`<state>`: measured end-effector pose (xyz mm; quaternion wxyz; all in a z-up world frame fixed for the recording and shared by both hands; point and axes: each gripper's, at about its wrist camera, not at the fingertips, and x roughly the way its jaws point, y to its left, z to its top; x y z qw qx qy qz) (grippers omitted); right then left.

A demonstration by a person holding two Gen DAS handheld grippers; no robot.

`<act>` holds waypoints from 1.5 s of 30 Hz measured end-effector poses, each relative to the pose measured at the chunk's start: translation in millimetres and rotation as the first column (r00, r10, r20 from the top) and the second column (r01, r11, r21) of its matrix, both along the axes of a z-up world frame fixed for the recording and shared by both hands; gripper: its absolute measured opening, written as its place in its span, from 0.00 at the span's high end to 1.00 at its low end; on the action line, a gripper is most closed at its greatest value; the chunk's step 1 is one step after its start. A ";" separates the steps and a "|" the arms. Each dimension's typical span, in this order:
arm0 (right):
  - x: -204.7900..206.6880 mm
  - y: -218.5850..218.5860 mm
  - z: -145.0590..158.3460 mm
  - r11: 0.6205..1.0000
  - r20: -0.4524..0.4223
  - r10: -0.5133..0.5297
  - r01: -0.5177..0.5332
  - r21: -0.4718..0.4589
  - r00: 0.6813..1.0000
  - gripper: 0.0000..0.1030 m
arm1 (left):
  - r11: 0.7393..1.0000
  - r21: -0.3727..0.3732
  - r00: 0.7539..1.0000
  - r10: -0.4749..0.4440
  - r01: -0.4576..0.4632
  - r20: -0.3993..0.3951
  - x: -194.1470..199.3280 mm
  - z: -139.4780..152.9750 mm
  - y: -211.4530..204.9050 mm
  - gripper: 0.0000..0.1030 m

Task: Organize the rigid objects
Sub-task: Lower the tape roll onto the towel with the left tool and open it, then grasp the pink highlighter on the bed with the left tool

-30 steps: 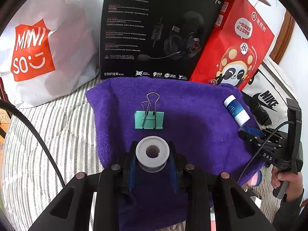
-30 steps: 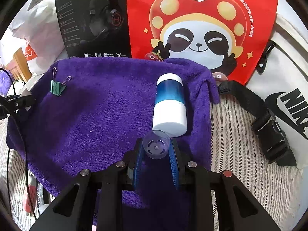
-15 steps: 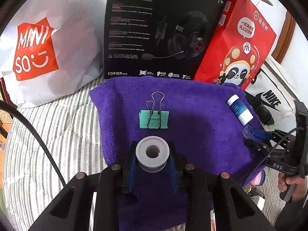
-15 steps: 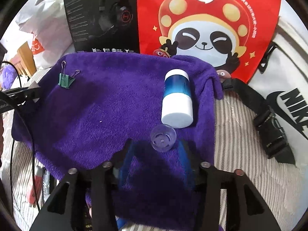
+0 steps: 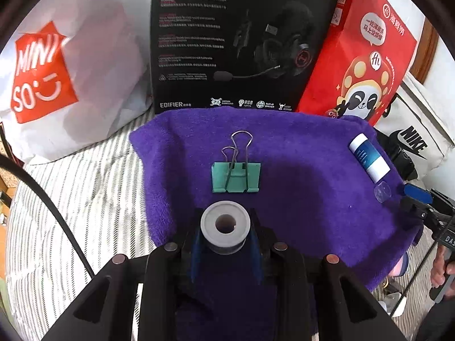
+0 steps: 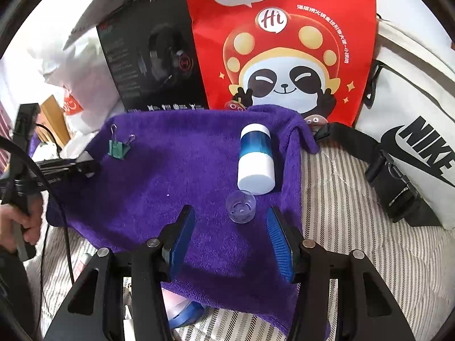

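My left gripper [image 5: 225,227] is shut on a grey spool [image 5: 225,223], held just above the near edge of a purple towel [image 5: 298,170]. A green binder clip [image 5: 236,177] lies flat on the towel right ahead of the spool. In the right wrist view my right gripper [image 6: 231,213] stands open, its blue pads [image 6: 182,238] wide apart. A small clear cap [image 6: 241,207] rests on the towel [image 6: 176,176] between the fingertips, touching neither pad. Just beyond it lies a blue and white bottle [image 6: 256,159] on its side. The clip [image 6: 118,149] shows far left.
Behind the towel stand a white Miniso bag [image 5: 57,71], a black headset box [image 5: 241,42] and a red panda bag [image 6: 284,51]. A white Nike bag [image 6: 412,113] with a black strap [image 6: 392,176] lies to the right. Striped bedding [image 5: 85,199] surrounds the towel.
The right gripper has opened and let go of the clear cap, which now lies on the towel below the bottle. It has drawn back a little. The left gripper keeps hold of the spool.
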<state>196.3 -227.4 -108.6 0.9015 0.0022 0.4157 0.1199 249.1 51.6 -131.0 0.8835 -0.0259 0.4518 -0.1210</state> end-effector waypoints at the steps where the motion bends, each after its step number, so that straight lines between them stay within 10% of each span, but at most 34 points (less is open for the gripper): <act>1: -0.3 -1.3 0.1 1.000 0.004 -0.003 0.003 0.007 1.000 0.49 | 1.000 0.006 1.000 -0.003 0.003 0.001 2.1 -0.6 -2.2 0.73; 26: -2.0 -21.6 5.7 0.992 0.053 -0.061 0.055 0.115 0.997 0.49 | 0.985 0.168 0.998 -0.031 0.039 -0.046 2.2 -6.0 -31.5 0.58; 45: -28.5 -37.3 29.7 0.987 0.055 -0.144 0.139 0.081 0.988 0.49 | 0.979 0.114 0.983 -0.157 0.167 -0.090 -137.9 10.7 -73.8 0.58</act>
